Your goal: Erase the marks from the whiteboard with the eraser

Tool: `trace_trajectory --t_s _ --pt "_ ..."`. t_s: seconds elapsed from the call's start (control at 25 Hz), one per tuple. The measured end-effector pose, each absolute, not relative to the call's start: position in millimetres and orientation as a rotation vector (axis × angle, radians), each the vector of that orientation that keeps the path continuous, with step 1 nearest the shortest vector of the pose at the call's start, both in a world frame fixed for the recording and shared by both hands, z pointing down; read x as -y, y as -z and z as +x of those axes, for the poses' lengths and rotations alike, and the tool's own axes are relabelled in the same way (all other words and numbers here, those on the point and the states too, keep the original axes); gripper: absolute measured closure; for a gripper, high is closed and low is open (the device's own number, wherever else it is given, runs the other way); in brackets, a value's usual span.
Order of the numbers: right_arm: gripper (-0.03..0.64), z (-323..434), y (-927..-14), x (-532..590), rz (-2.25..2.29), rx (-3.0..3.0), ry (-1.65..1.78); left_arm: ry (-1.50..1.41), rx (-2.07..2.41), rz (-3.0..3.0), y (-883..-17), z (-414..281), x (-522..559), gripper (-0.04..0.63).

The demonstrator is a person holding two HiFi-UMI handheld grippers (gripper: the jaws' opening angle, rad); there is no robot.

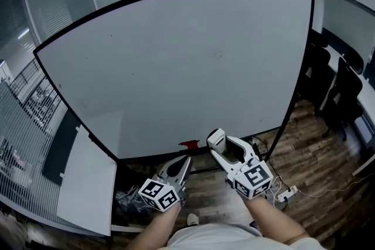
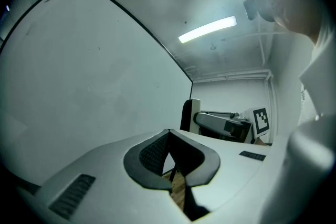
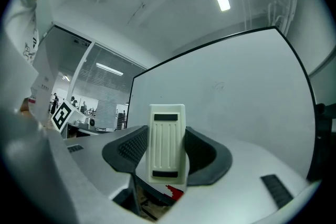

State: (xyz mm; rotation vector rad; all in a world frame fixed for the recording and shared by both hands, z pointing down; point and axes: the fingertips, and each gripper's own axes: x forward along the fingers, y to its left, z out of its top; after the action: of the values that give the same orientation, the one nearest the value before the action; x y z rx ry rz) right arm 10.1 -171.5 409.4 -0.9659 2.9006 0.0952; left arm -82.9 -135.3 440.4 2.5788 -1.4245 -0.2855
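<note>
My right gripper (image 1: 224,145) is clamped on the white ribbed plastic eraser (image 1: 215,137), its long axis pointing far toward the big black-framed whiteboard (image 1: 176,73) — the faint grey marks (image 1: 217,54) sit well above it, almost straight ahead — while my left gripper (image 1: 187,160), clenched empty, trails slightly nearer.

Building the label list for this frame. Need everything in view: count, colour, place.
whiteboard: 1, white, black frame, straight ahead
marks: few, faint, upper middle of the board
red item: 1, at the board's bottom edge, kind unclear
office chairs: 2, black, right of board
power strip: 1, white, on floor
eraser: 1, white, between right jaws
left hand-held gripper: grey, shut, empty
right hand-held gripper: grey, shut on eraser
</note>
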Motion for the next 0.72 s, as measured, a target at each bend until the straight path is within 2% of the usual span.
trace_trajectory --t_s 0.36,0.72 --pt "0.385 -70.7 -379.9 244.9 -0.989 -2.900 -0.150 0.230 1.415 2.632 -430.5 -162.1 175.5 0.589" --pt "0.385 -144.4 -318.3 298.2 -1.054 -2.845 -0.351 0.115 1.349 2.619 -443.8 -249.9 189.1 0.588"
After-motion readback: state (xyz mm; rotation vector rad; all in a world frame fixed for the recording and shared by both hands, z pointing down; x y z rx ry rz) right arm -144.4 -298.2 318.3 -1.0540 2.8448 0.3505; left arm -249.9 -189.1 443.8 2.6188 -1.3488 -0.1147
